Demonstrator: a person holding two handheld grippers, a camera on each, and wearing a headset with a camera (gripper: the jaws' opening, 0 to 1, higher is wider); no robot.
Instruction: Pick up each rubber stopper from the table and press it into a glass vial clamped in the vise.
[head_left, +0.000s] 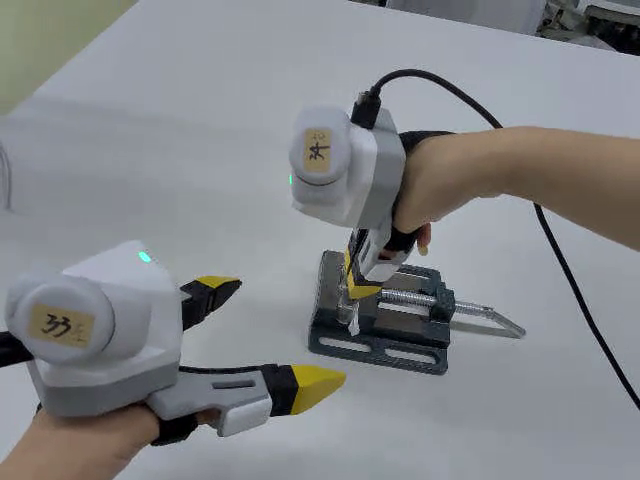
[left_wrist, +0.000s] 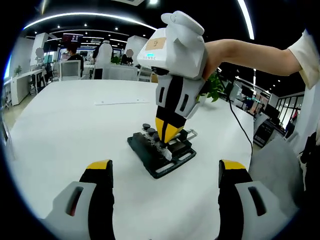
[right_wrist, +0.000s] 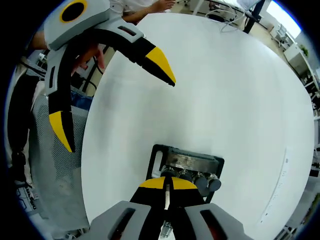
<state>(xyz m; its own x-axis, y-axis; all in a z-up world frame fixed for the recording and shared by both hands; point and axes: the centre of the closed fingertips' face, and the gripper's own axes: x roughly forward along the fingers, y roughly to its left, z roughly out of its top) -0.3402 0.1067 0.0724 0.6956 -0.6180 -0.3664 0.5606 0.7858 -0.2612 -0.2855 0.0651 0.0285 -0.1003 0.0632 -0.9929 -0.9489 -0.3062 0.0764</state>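
Observation:
A small black vise (head_left: 380, 350) stands on the white table. It shows again as the vise (left_wrist: 165, 165) and the vise (right_wrist: 192, 161). Several dark-capped vials (left_wrist: 148, 130) stand in a row in it, some seen beside my jaws as capped vials (right_wrist: 210, 184). My right gripper (head_left: 355, 290) points straight down, its yellow tips shut and pressed onto the near end of the row; right gripper (left_wrist: 166, 137), right gripper (right_wrist: 167, 185). I cannot see whether anything is between the tips. My left gripper (head_left: 265, 335) hovers open with nothing in it, left of the vise; left gripper (left_wrist: 165, 167).
The vise's screw handle (head_left: 480, 312) sticks out to the right. A black cable (head_left: 560, 260) trails from the right gripper across the table. The table edge and a grey mesh seat (right_wrist: 50, 165) lie on my side. Desks and people stand far behind.

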